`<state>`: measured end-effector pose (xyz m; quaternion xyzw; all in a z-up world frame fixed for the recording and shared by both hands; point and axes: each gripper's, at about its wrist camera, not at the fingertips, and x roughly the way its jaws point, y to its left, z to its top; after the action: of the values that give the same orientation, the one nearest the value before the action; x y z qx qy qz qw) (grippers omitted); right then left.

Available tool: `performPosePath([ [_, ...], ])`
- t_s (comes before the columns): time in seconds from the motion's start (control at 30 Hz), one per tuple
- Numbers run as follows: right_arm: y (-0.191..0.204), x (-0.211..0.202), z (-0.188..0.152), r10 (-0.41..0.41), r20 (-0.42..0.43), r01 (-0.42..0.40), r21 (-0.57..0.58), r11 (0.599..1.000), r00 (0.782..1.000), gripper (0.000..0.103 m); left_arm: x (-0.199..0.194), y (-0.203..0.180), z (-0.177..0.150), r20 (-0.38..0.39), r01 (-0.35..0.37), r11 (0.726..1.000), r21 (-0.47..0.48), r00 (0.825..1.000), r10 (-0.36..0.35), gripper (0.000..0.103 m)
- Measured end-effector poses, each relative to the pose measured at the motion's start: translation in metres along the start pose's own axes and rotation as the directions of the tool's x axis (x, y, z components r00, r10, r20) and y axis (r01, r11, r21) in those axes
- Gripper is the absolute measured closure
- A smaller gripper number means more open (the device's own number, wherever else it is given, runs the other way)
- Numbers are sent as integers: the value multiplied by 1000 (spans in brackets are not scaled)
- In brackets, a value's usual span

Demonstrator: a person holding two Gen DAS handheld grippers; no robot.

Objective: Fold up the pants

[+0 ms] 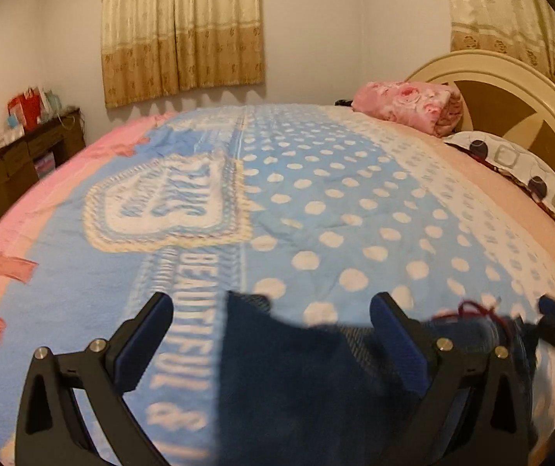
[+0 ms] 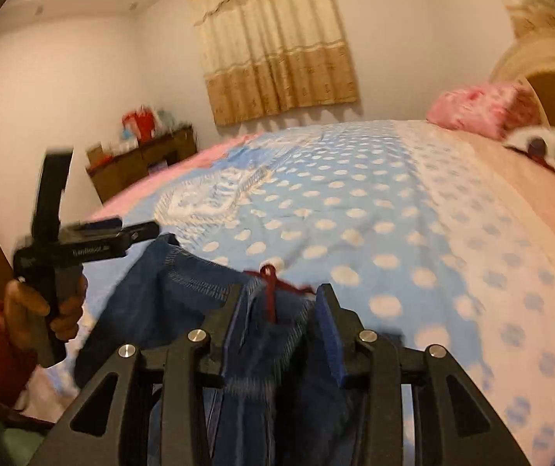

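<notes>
Dark blue pants (image 1: 296, 380) with a red drawstring (image 2: 271, 291) lie at the near edge of the bed. In the left wrist view my left gripper (image 1: 269, 310) is open wide, its blue pads either side of the pants' corner, not closed on it. In the right wrist view my right gripper (image 2: 281, 299) has its fingers part closed around the waistband (image 2: 265, 349) by the drawstring; the cloth fills the gap, but blur hides whether it is clamped. The left gripper also shows at the left in the right wrist view (image 2: 137, 233), held in a hand.
The bed is covered by a blue polka-dot blanket (image 1: 335, 202) with pink edges. A pink folded quilt (image 1: 409, 106) and a patterned pillow (image 1: 518, 167) lie by the headboard (image 1: 510, 77). A dark wooden desk (image 1: 25, 155) with clutter stands at the far left wall.
</notes>
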<state>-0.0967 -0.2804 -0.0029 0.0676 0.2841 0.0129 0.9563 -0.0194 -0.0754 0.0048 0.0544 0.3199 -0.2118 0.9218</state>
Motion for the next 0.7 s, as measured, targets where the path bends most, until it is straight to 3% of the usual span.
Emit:
performPosePath([
  [0.03, 4, 17, 2, -8, -24, 8, -18, 1000, 1000, 64, 10, -1, -2, -15, -4, 1000, -8, 1000, 4, 0],
  [0.13, -2, 58, -7, -29, -131, 31, 14, 999, 991, 64, 48, 5, -15, -102, -106, 994, -30, 989, 102, 0],
  [0.2, -9, 65, -11, 7, -102, -4, 30, 1000, 995, 64, 78, 26, -22, -256, -64, 987, -147, 966, 25, 6],
  [0.23, -12, 65, -12, 16, -95, -13, 33, 999, 995, 64, 84, 36, -22, -282, -40, 978, -206, 959, -20, 6],
  [0.33, -14, 65, -14, 30, -79, -27, 37, 999, 996, 64, 86, 47, -21, -269, -35, 966, -256, 962, -36, 7],
  [0.47, -15, 61, -16, 45, -61, -42, 45, 998, 997, 64, 89, 38, -21, -286, -47, 976, -211, 958, -15, 7],
  [0.6, -2, 32, -24, -28, -19, 28, -3, 1000, 999, 63, 69, 55, -24, -278, 13, 984, -178, 958, -63, 0],
  [0.67, -2, 10, -34, -21, 16, 21, 5, 1000, 1000, 52, 50, 71, -26, -249, 65, 977, -202, 962, -116, 0],
  [0.7, -6, -5, -43, -3, 34, 2, 39, 999, 999, 41, 42, 74, -27, -234, 89, 972, -218, 962, -141, 0],
])
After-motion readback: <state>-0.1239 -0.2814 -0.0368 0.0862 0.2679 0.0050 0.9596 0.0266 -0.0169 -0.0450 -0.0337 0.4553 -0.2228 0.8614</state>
